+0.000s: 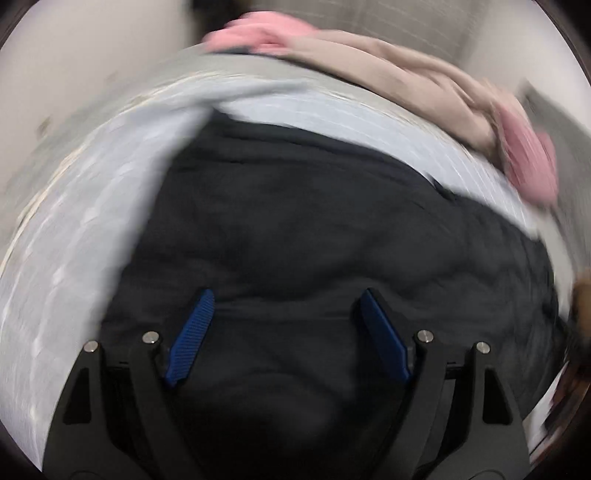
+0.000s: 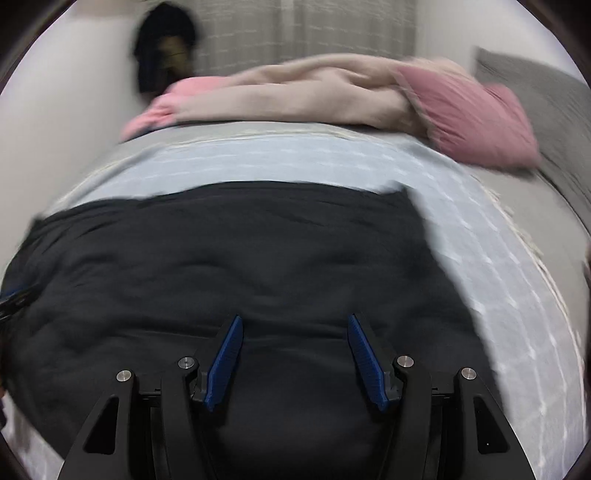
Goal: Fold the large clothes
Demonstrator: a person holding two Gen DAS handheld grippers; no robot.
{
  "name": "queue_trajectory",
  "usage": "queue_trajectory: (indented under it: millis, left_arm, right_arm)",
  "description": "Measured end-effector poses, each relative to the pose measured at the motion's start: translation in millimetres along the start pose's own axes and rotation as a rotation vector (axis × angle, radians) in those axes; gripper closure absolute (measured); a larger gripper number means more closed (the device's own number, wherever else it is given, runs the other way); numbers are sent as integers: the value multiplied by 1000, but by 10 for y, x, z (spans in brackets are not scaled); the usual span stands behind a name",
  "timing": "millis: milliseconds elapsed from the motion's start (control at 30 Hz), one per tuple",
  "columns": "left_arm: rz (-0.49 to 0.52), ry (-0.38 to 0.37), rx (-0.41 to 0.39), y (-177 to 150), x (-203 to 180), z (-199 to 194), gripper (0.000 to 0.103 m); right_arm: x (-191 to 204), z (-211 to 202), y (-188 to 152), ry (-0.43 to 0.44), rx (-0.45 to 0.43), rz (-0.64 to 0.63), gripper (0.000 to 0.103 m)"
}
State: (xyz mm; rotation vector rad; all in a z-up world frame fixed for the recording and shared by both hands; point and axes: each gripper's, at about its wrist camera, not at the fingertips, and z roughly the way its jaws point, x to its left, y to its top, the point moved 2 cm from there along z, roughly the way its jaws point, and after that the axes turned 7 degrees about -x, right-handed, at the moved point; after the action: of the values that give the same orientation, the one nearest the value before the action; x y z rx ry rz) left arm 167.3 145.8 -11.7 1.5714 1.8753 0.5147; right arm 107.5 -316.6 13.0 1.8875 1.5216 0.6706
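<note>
A large black garment [image 1: 295,229] lies spread on a pale blue bed cover [image 1: 74,240]; it also shows in the right wrist view [image 2: 240,266]. My left gripper [image 1: 286,297] is open, its blue pads [image 1: 192,336] wide apart above the garment's near part, holding nothing. My right gripper [image 2: 295,321] is open too, its blue pads [image 2: 364,362] apart over the garment's near edge, empty. Both views are motion-blurred.
A beige garment [image 2: 303,92] and pink clothes [image 2: 465,118] are piled at the bed's far side. A grey pillow [image 2: 546,110] lies at the far right. A curtain [image 2: 303,33] and pale walls stand behind. The pale blue cover [image 2: 498,258] shows right of the garment.
</note>
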Motion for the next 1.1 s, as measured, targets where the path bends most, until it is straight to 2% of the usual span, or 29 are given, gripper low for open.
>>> queue_trajectory:
  millis: [33, 100, 200, 300, 367, 500, 600, 633, 767, 833, 900, 1100]
  left_arm:
    - [-60, 12, -3, 29, 147, -88, 21]
    - [-170, -12, 8, 28, 351, -269, 21]
    - [-268, -63, 37, -33, 457, -536, 20]
    - [-350, -79, 49, -232, 489, -770, 7]
    - [-405, -88, 51, -396, 461, -819, 5]
    - [-364, -86, 114, -647, 340, -718, 4]
    - [-389, -99, 180, -804, 311, -604, 4]
    - [-415, -119, 201, -864, 323, -534, 4]
    - [-582, -310, 275, -1052, 337, -340, 4]
    - [-630, -346, 241, -1087, 340, -282, 5]
    - [-636, -363, 172, -1053, 326, -240, 5]
    - [-663, -336, 47, -864, 266, -109, 11]
  right_arm:
    - [-142, -17, -16, -37, 9, 26, 43]
    - [-410, -104, -51, -86, 26, 88, 43]
    - [-631, -351, -82, 6, 20, 195, 43]
    - [-702, -559, -95, 74, 17, 272, 41]
    - [-689, -630, -81, 99, 12, 284, 38]
    - [-536, -704, -60, 95, 1, 219, 36]
    - [-333, -746, -103, 83, 5, 143, 35]
    - [-290, -755, -121, 82, 7, 125, 35]
    - [-119, -715, -184, 63, 16, 53, 35]
    - [-61, -690, -202, 61, 20, 40, 35]
    - [6, -666, -215, 70, 25, 33, 35]
    - [189, -610, -250, 82, 29, -6, 35]
